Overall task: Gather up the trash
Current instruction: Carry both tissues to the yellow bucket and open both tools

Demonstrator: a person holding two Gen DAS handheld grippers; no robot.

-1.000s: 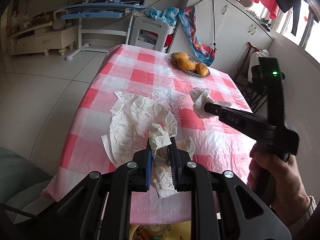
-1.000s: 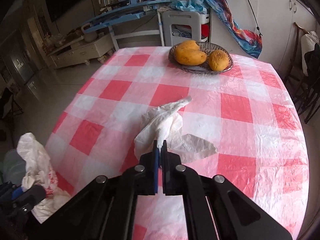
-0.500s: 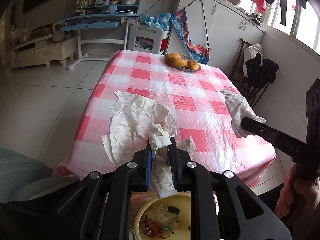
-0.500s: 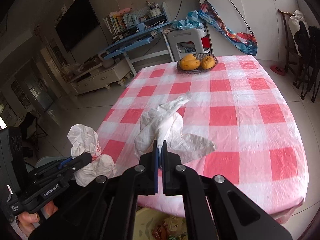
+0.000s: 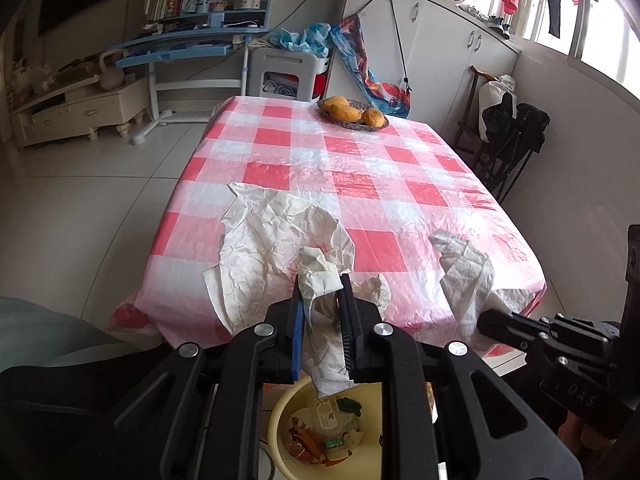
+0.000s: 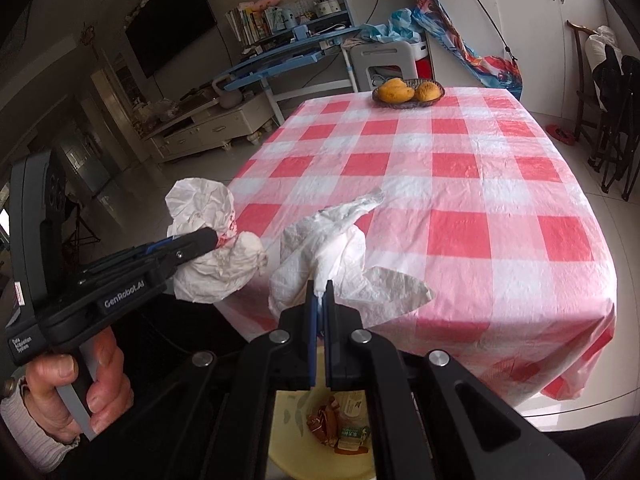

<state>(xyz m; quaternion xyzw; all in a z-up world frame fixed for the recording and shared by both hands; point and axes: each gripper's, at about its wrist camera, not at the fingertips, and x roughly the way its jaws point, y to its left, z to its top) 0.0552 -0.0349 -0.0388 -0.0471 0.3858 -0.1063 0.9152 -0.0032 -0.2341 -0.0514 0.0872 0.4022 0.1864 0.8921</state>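
Note:
My left gripper [image 5: 322, 292] is shut on a crumpled cream paper [image 5: 272, 240] with a red stain, held in the air off the near edge of the red-checked table [image 5: 360, 160]. In the right wrist view the same paper [image 6: 204, 208] bunches at the left gripper [image 6: 210, 236], with a hand around its handle. My right gripper [image 6: 320, 292] is shut on a white tissue [image 6: 324, 248]; from the left wrist that tissue [image 5: 466, 268] hangs at the right gripper's [image 5: 486, 322] tip. Below both stands a yellow basin [image 5: 276, 420] with wrappers [image 6: 336, 424] in it.
A basket of mangoes [image 5: 354, 114] sits at the table's far end. Folding chairs with dark clothes [image 5: 516, 128] stand to the right. A white stool [image 5: 288, 72], a blue desk [image 5: 188, 48] and a low cabinet [image 5: 76, 112] lie beyond on the tiled floor.
Both grippers have drawn back from the table toward its near edge, each still holding its piece. The tissue has left the tabletop, and the yellow basin has come into view below.

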